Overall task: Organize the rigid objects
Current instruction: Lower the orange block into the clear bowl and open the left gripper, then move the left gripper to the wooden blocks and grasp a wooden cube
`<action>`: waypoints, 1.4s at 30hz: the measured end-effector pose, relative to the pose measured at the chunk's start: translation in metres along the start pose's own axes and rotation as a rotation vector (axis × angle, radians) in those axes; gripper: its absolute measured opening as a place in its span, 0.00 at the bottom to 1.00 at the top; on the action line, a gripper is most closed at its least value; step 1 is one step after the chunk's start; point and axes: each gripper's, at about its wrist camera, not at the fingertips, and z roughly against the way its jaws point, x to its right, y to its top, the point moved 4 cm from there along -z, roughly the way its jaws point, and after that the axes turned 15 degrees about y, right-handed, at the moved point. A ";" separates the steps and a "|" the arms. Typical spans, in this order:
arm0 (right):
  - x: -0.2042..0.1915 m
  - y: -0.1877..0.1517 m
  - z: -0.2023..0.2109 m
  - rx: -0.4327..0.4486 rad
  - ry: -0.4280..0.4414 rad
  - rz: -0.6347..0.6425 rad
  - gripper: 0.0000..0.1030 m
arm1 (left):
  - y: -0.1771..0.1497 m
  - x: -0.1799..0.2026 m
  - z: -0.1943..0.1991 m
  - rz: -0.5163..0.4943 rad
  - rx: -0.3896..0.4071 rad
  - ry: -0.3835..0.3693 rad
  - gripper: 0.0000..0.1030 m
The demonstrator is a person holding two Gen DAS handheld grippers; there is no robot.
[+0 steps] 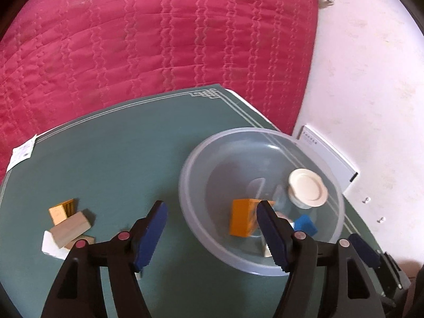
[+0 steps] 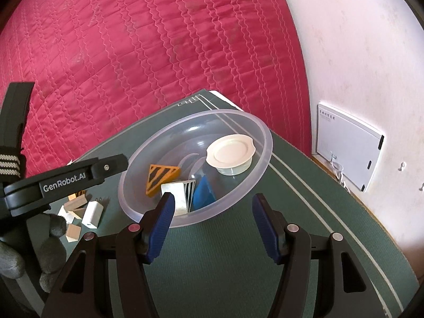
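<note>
Looking along my left gripper (image 1: 212, 235), I see its jaws spread wide with nothing between them, hanging over the green mat (image 1: 111, 164). The clear plastic bowl (image 1: 185, 185) sits at about two o'clock from the fingers, and the right-hand blue pad overlaps its near rim in view. Inside lie an orange block (image 1: 242, 220), a blue block (image 1: 306, 224) and a white lidded jar (image 1: 307, 188). At nine o'clock a cluster of wooden blocks (image 1: 69, 228) rests on the mat, outside the bowl.

My right gripper (image 2: 212, 225) is likewise wide open and empty, low over the mat, with the bowl (image 2: 267, 143) at twelve o'clock. From here I also see an orange striped wedge (image 2: 161, 177) and a white striped wedge (image 2: 177, 193) in it. The left gripper's black body (image 2: 63, 180) crosses at nine o'clock.
</note>
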 end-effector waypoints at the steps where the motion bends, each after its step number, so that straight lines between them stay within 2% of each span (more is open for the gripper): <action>1: 0.000 0.000 0.000 0.000 0.000 0.000 0.60 | -0.001 -0.003 0.000 0.004 0.000 0.008 0.71; 8: 0.000 0.000 0.000 -0.001 0.000 -0.001 0.60 | -0.010 -0.019 0.001 0.006 0.006 0.076 0.74; 19: -0.002 -0.002 -0.001 -0.003 0.002 0.000 0.60 | -0.024 -0.051 0.008 0.040 -0.003 0.137 0.74; 33: -0.005 -0.005 -0.001 -0.003 0.003 0.003 0.60 | -0.056 -0.104 0.014 0.096 -0.041 0.209 0.74; 42: -0.008 -0.006 -0.002 -0.004 0.004 0.003 0.60 | -0.080 -0.128 0.005 0.112 -0.098 0.245 0.74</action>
